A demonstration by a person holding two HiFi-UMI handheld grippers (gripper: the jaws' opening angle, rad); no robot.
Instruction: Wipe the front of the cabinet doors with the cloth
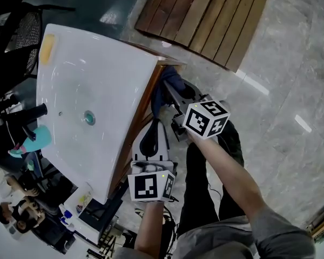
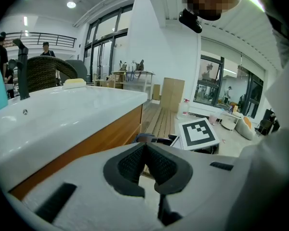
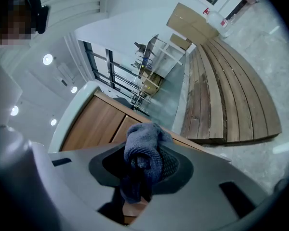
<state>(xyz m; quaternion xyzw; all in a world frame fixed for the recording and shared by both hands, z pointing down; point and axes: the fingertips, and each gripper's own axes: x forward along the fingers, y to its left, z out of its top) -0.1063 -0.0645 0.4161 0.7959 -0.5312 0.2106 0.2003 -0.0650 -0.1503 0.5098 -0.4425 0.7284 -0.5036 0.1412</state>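
**Cloth gripped and at the cabinet, wipe stroke about to start**

The right tongs point(image 3: 143, 166) are clenched on a bunched blue cloth point(image 3: 143, 148), which sticks out past the tips and hangs a little below them. Straight ahead of those tips stand the wooden cabinet doors point(image 3: 94, 124), under the white sink top point(image 1: 97, 85). From the head view the cloth sits up by the far top corner of the cabinet front. No view shows for sure whether it is pressing on the wood or just short of it.

The left tongs point(image 2: 145, 160) are clenched too, pads meeting with nothing between them. They hang beside the cabinet front, nearer the person than the right tongs, and point along it. They have no part in the work right now.

My reading is that the step in hand is bringing the cloth onto the door face, or the very start of a stroke at the upper corner. Most of the door front lies below the cloth and back toward the person, so the wiping looks barely begun.

The next move calls for pushing the wad flat against the wood and dragging it across the panel with steady pressure. The grip must stay tight so that the loose folds do not pull free. The left tongs should stay out of the stroke's path.
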